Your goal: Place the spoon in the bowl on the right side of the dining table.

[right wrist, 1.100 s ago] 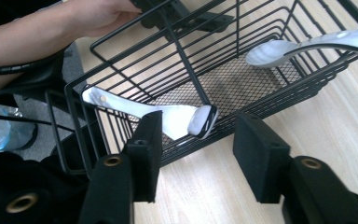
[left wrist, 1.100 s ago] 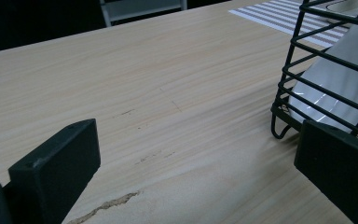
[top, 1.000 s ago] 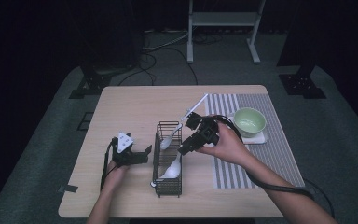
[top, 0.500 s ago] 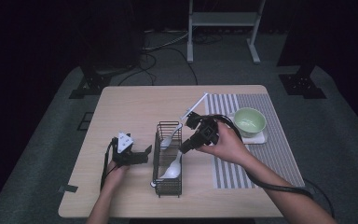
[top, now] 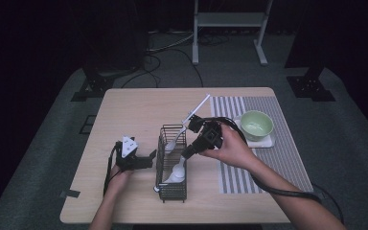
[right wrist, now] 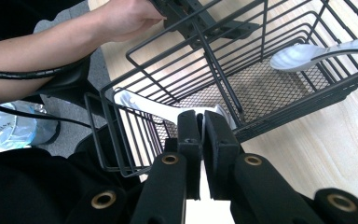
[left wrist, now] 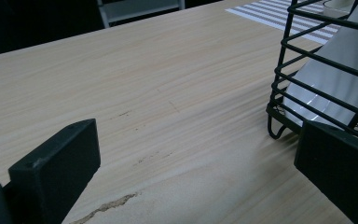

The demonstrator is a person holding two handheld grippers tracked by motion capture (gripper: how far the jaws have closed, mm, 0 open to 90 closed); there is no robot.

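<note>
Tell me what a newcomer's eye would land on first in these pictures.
The black wire basket at the middle of the wooden table draws the eye, with the right gripper at its right side, jaws shut on a white spoon lying inside. A second white spoon leans out over the basket's far end. At the right, a pale green bowl sits on a striped mat.

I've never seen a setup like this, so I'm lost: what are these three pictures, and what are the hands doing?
A person works at a wooden table with a hand-held two-jaw gripper in each hand. One camera looks down from above; two others ride on the grippers. The right gripper has just closed on the handle of a white spoon in a black wire basket. A second spoon leans in the basket. The left gripper rests open beside it. A green bowl sits on a striped mat.
</note>
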